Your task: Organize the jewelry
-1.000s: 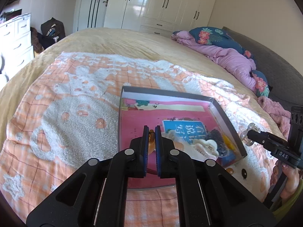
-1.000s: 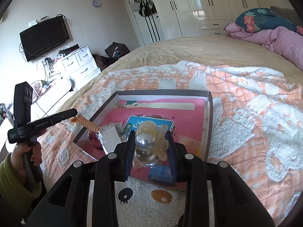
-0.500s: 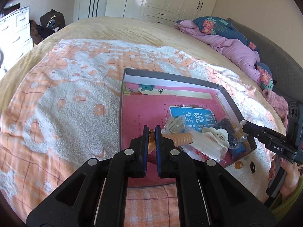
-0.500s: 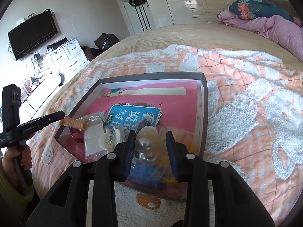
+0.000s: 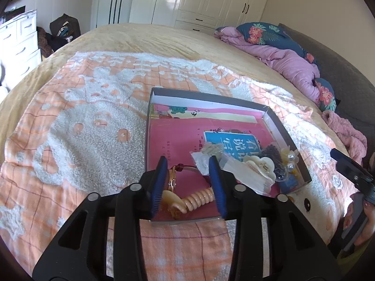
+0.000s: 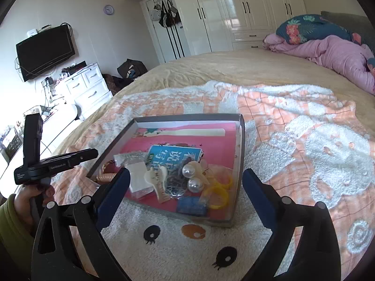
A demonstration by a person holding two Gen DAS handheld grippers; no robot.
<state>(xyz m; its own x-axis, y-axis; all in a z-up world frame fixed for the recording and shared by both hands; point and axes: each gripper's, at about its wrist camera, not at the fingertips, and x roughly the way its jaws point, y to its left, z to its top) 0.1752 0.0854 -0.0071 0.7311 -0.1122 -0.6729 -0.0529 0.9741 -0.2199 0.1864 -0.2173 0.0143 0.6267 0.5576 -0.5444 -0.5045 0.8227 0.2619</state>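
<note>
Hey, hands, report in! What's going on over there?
Left gripper open. Right gripper open, empty. Spiral hair tie and pearl clip lying in box. Nothing blocking.

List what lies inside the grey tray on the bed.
Inside the grey tray: pearl clip, cream claw clip, yellow rings, coiled hair tie, all on a pink book. The tray floor is covered.

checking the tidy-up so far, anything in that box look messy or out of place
The jewelry is heaped, not sorted: a cream claw hair clip, two pearl balls and yellow plastic rings pile into the near corner of the grey shallow box. Nothing lies spilled outside it.
</note>
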